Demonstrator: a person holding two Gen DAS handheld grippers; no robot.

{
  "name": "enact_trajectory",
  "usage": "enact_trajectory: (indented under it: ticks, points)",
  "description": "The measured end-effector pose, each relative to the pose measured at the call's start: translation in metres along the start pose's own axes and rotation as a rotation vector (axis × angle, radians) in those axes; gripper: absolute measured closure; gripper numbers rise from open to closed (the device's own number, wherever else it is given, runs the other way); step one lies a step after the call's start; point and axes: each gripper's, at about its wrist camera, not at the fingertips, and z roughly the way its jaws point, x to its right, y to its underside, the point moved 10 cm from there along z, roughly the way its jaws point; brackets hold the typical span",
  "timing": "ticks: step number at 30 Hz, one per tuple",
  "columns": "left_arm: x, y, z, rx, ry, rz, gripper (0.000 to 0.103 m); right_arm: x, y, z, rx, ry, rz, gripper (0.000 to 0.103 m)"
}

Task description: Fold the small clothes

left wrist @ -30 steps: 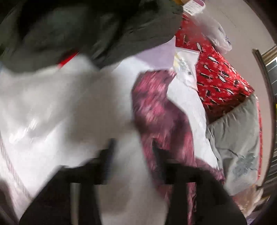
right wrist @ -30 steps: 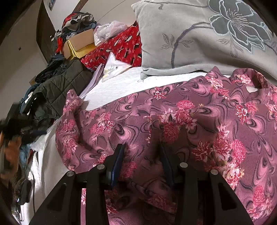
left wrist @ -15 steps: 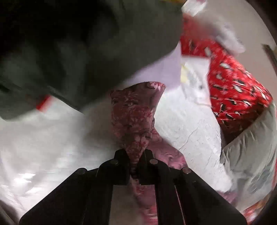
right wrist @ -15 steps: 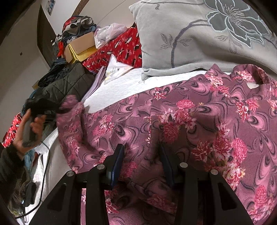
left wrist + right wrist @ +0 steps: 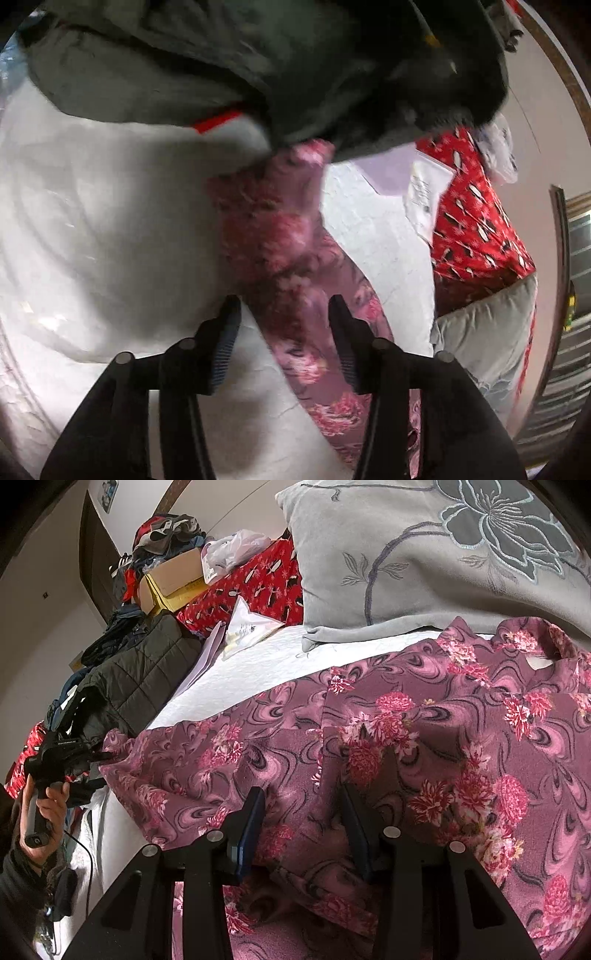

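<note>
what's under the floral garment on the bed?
The floral garment lies spread on a white quilted bedspread, which shows bare past its edge. Its collar end lies close to the grey pillow. Whatever sits beneath the fabric's middle is covered.

Left gripper (image 5: 284, 306) and right gripper (image 5: 303, 797), fingers spread, nothing held.

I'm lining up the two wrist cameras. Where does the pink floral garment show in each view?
Left wrist: the pink floral garment runs as a narrow strip up the middle, from between the open left gripper to the dark green jacket.
Right wrist: the garment lies spread across the lower right, under the open right gripper.
Shared landmark: the red penguin-print fabric, right edge in the left view, upper middle in the right view.
</note>
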Motion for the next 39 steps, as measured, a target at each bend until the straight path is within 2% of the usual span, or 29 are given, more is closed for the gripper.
enact_trajectory:
  ticks: [2, 3, 4, 5, 6, 10, 13, 15, 16, 21, 24, 26, 27, 28, 30, 35, 38, 39]
  points:
    - [0.006, -0.002, 0.004, 0.011, -0.030, 0.014, 0.050, 0.000, 0.000, 0.000, -0.001, 0.000, 0.000, 0.058]
    - [0.008, -0.003, 0.005, 0.017, -0.039, 0.016, 0.054, 0.000, 0.000, 0.000, -0.002, 0.002, -0.001, 0.058]
    - [0.015, -0.004, 0.007, 0.018, -0.036, 0.021, 0.077, 0.000, 0.000, 0.001, -0.006, 0.005, -0.001, 0.058]
    - [0.023, 0.000, 0.009, 0.009, -0.034, 0.033, 0.091, 0.000, -0.001, 0.001, -0.011, 0.007, -0.001, 0.058]
    - [0.031, 0.002, 0.011, -0.001, -0.037, 0.050, 0.100, -0.001, -0.001, 0.001, -0.020, 0.011, 0.000, 0.058]
    - [0.072, 0.021, -0.012, 0.048, -0.053, 0.177, 0.099, -0.003, -0.004, -0.002, -0.077, 0.044, -0.009, 0.058]
    - [0.116, 0.046, -0.035, 0.067, -0.010, 0.270, 0.099, 0.000, -0.005, -0.020, -0.085, 0.074, -0.017, 0.058]
    - [0.137, 0.061, -0.046, 0.062, 0.018, 0.316, 0.099, 0.010, -0.004, -0.039, -0.077, 0.122, -0.028, 0.049]
    - [0.149, 0.072, -0.050, 0.055, 0.030, 0.342, 0.099, 0.018, -0.004, -0.045, -0.074, 0.146, -0.030, 0.040]
    - [0.208, 0.122, -0.056, 0.011, 0.068, 0.460, 0.099, 0.090, 0.001, -0.102, -0.039, 0.293, 0.037, 0.039]
    - [0.238, 0.154, -0.054, -0.036, 0.096, 0.498, 0.099, 0.145, 0.008, -0.140, -0.002, 0.432, 0.080, 0.038]
    - [0.255, 0.180, -0.052, -0.077, 0.117, 0.526, 0.099, 0.183, 0.023, -0.157, -0.013, 0.533, 0.104, 0.031]
    - [0.266, 0.195, -0.049, -0.097, 0.125, 0.545, 0.099, 0.196, 0.032, -0.159, -0.031, 0.554, 0.118, 0.032]
    - [0.275, 0.208, -0.048, -0.111, 0.130, 0.561, 0.099, 0.204, 0.043, -0.160, -0.032, 0.527, 0.114, 0.031]
    - [0.290, 0.236, -0.043, -0.139, 0.140, 0.594, 0.099, 0.198, 0.046, -0.166, 0.037, 0.486, 0.054, 0.031]
    - [0.319, 0.320, -0.009, -0.235, 0.132, 0.689, 0.099, 0.190, 0.049, -0.163, 0.026, 0.522, 0.018, 0.026]
    - [0.317, 0.370, 0.028, -0.313, 0.083, 0.733, 0.098, 0.190, 0.050, -0.164, 0.040, 0.490, 0.037, 0.025]
    - [0.312, 0.385, 0.042, -0.344, 0.051, 0.747, 0.091, 0.189, 0.050, -0.165, 0.045, 0.478, 0.043, 0.025]
